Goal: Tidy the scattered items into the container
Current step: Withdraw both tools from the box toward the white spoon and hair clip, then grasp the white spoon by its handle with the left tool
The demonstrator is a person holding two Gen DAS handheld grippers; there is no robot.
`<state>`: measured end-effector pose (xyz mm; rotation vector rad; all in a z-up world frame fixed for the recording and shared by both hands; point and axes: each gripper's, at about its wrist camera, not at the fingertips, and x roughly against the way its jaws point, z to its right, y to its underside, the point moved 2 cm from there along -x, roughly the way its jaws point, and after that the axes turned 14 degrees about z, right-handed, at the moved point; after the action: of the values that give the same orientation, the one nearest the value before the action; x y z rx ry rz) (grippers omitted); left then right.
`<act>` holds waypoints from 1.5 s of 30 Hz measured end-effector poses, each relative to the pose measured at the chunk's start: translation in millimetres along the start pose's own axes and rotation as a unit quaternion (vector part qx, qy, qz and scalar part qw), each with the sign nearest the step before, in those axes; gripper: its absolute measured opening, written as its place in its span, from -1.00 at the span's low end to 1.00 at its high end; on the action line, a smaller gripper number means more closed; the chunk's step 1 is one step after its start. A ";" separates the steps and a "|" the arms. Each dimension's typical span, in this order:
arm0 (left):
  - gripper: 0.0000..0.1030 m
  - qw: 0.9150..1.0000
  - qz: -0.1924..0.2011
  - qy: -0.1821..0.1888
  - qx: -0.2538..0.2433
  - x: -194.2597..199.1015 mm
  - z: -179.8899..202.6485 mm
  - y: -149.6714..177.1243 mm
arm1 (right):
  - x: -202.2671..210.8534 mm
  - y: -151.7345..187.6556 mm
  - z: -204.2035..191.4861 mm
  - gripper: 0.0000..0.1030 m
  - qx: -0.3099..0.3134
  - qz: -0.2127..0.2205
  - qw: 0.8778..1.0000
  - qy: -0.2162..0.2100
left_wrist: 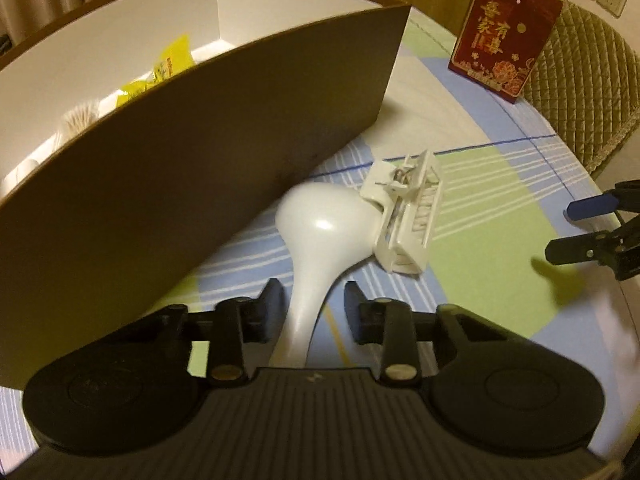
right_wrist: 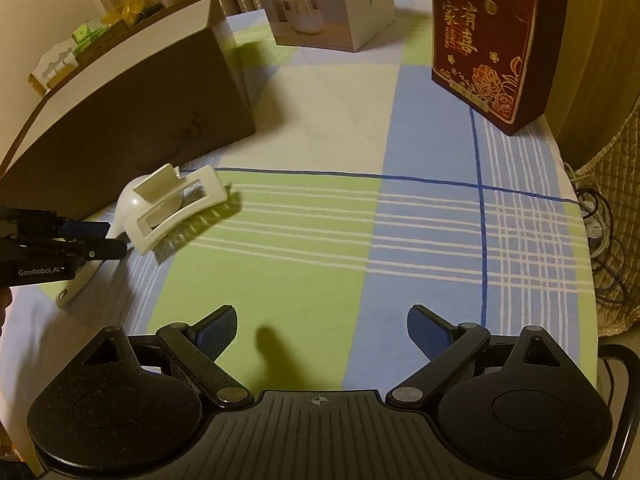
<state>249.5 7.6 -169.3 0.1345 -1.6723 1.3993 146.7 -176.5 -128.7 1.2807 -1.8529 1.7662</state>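
A white spoon [left_wrist: 320, 236] lies on the checked tablecloth beside the brown cardboard box [left_wrist: 200, 184]. My left gripper [left_wrist: 312, 308] is open, its fingers either side of the spoon's handle with gaps on both sides. A white hair claw clip [left_wrist: 404, 220] lies against the spoon's bowl. In the right wrist view the clip [right_wrist: 176, 208] lies over the spoon [right_wrist: 128, 208], with the left gripper [right_wrist: 100, 240] at the far left beside the box [right_wrist: 140, 120]. My right gripper [right_wrist: 320, 336] is open and empty above the cloth, also visible in the left wrist view [left_wrist: 576, 232].
The box holds yellow packets [left_wrist: 168, 68] and other items. A red gift box [right_wrist: 492, 40] stands at the back right. A white product box [right_wrist: 324, 4] stands at the back. The table edge curves on the right, with a quilted chair [left_wrist: 588, 84] and cables [right_wrist: 604, 248] beyond.
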 end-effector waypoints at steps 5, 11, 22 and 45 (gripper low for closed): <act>-0.73 1.000 -0.006 0.010 -0.010 8.3 2.8 5.0 | -2.2 -0.8 -2.2 0.88 0.004 -0.003 1.000 -0.005; -0.73 0.998 -0.023 0.000 -0.061 40.1 1.1 20.5 | -1.6 2.7 -5.2 0.88 0.011 -0.005 1.000 -0.014; -0.73 0.994 -0.005 -0.031 -0.100 90.1 14.1 25.9 | 4.4 10.0 -18.1 0.88 0.026 -0.004 0.999 -0.037; -0.73 0.829 0.064 0.002 0.555 128.8 -119.9 100.2 | 4.3 15.8 -36.2 0.88 0.048 -0.013 0.997 -0.057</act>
<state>183.7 199.0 -161.5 0.6748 -0.6588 2.3137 119.5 -147.5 -128.3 1.4635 -1.8205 1.8247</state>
